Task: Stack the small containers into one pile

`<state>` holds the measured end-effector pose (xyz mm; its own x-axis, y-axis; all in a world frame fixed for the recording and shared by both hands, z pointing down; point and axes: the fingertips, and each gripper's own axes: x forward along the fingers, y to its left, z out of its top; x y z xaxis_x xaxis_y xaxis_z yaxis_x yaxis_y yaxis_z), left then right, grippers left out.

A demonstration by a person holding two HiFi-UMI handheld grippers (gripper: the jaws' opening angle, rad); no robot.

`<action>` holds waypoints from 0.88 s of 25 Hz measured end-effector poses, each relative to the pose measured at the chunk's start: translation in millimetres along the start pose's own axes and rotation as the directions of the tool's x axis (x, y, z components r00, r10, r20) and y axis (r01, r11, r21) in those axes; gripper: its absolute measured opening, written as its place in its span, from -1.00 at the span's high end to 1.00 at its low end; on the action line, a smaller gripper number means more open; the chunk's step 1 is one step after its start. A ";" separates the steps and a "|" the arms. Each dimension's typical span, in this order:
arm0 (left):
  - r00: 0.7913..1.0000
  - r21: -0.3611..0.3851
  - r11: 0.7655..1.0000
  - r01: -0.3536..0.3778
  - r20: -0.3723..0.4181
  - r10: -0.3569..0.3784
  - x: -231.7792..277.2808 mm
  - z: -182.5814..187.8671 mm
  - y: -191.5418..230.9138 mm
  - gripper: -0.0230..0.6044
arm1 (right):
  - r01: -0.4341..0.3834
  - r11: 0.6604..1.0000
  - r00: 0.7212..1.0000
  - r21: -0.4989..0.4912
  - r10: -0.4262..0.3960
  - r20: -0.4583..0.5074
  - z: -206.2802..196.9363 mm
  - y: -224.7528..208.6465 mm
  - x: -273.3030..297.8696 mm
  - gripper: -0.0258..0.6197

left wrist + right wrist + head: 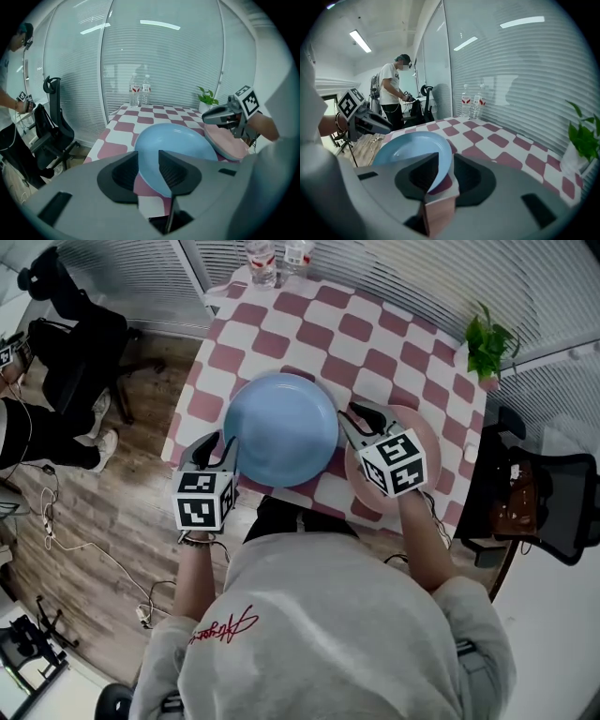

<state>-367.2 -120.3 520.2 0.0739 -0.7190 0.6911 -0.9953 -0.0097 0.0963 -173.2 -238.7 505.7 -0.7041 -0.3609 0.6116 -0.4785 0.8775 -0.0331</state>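
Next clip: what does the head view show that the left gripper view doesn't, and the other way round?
Only the head view: the red lettering on the person's sweatshirt, and the left gripper seen from outside with its marker cube, at the near edge of the blue plate. Only the left gripper view: ceiling lights, and that gripper's fingers standing apart with the blue plate's rim between them. Both: the blue plate, the pink plate, the right gripper, two bottles, the plant and the checkered table.
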 end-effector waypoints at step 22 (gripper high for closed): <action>0.977 0.023 0.983 0.181 -0.117 -0.177 24.1 -33.5 23.0 0.47 | 0.123 0.991 0.941 -0.055 -0.134 -0.311 -33.9 6.4 59.2 0.58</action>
<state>-386.2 -114.6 563.0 0.2553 -0.6197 0.7421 -0.9668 -0.1556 0.2027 -200.1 -243.7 568.5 -0.4350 -0.3583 0.8261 -0.5319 0.8425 0.0853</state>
